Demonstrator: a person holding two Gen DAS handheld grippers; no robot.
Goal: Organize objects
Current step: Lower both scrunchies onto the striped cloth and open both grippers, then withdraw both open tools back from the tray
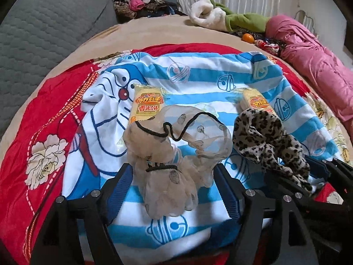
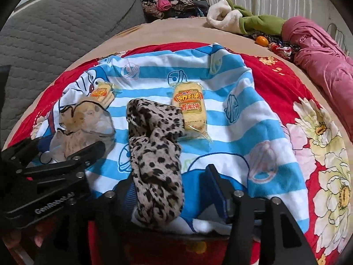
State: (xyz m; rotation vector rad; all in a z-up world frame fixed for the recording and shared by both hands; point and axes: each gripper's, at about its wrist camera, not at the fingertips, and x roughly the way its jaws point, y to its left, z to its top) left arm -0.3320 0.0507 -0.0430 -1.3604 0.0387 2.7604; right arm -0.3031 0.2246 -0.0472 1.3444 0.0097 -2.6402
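Observation:
A sheer beige dotted scarf (image 1: 167,145) with black elastic bands lies on the blue-and-white striped cartoon cloth (image 1: 198,84). My left gripper (image 1: 173,176) stands open around its near end, and its blue pads are clear of the fabric. A leopard-print scarf (image 2: 154,150) lies beside it. My right gripper (image 2: 169,183) is open around that scarf's near end, with a gap at the right pad. One yellow rice-cracker packet (image 1: 146,108) sits behind the beige scarf, and a second packet (image 2: 190,108) sits behind the leopard scarf. Each gripper also shows in the other's view: left gripper (image 2: 66,154), right gripper (image 1: 320,172).
The cloth lies on red floral bedding (image 2: 308,132) over a tan sheet. A grey quilted cushion (image 1: 44,33) is at the far left and a clothes pile (image 1: 136,0) behind it. A green-and-white fleece (image 1: 220,15), a pink quilt (image 1: 308,50) and an orange fruit (image 1: 247,37) sit at the far right.

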